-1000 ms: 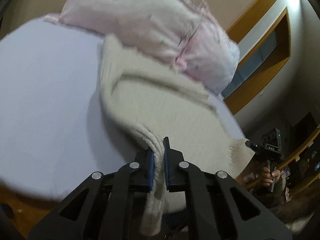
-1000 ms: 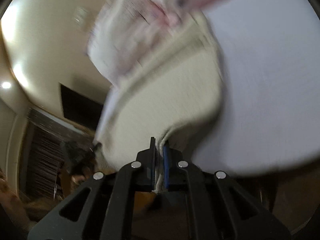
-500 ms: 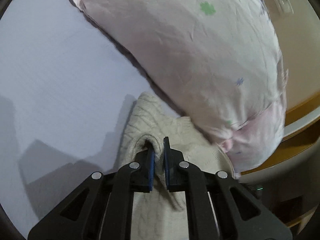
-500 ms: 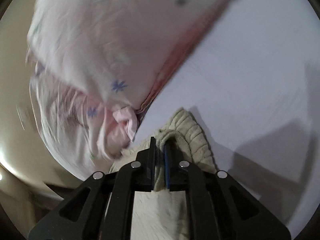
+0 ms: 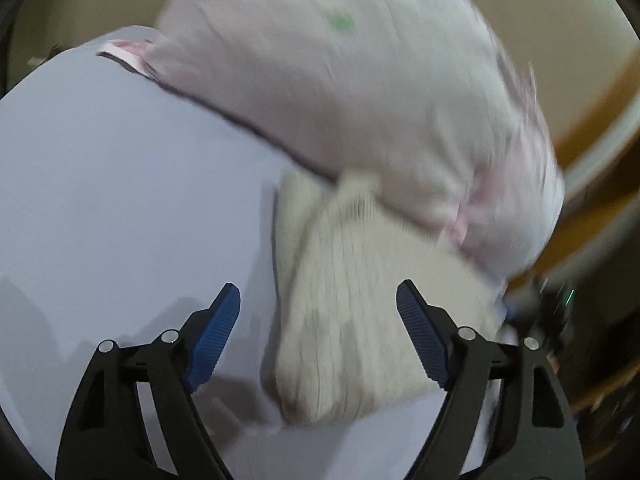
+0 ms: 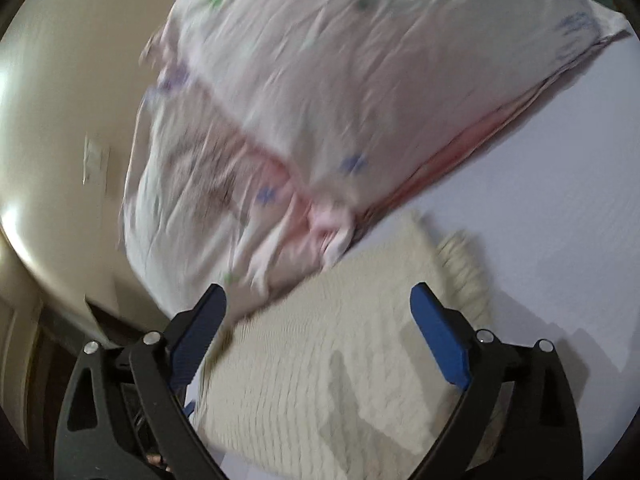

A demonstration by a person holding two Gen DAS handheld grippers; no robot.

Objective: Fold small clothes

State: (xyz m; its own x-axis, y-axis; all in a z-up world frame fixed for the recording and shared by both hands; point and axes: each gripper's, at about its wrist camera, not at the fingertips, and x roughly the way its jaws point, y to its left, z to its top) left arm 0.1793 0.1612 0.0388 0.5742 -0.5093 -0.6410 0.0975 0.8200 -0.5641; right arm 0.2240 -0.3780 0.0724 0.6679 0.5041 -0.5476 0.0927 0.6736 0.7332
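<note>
A cream knitted garment [image 5: 360,300] lies folded on the pale lilac sheet [image 5: 120,200], its far edge against a pillow. It also shows in the right wrist view [image 6: 328,368]. My left gripper [image 5: 318,316] is open and empty, hovering over the garment's near left part. My right gripper [image 6: 318,316] is open and empty above the garment's other side. Both views are blurred by motion.
A large pale pink pillow [image 5: 360,100] with small printed flowers lies just beyond the garment; it also shows in the right wrist view [image 6: 340,100]. A wooden bed frame [image 5: 592,216] and beige wall [image 6: 60,120] stand behind. Bare sheet [image 6: 560,200] spreads to the right.
Both grippers have opened and let go of the knitted garment, which now lies folded on the sheet. Both have pulled back a little from the pillow.
</note>
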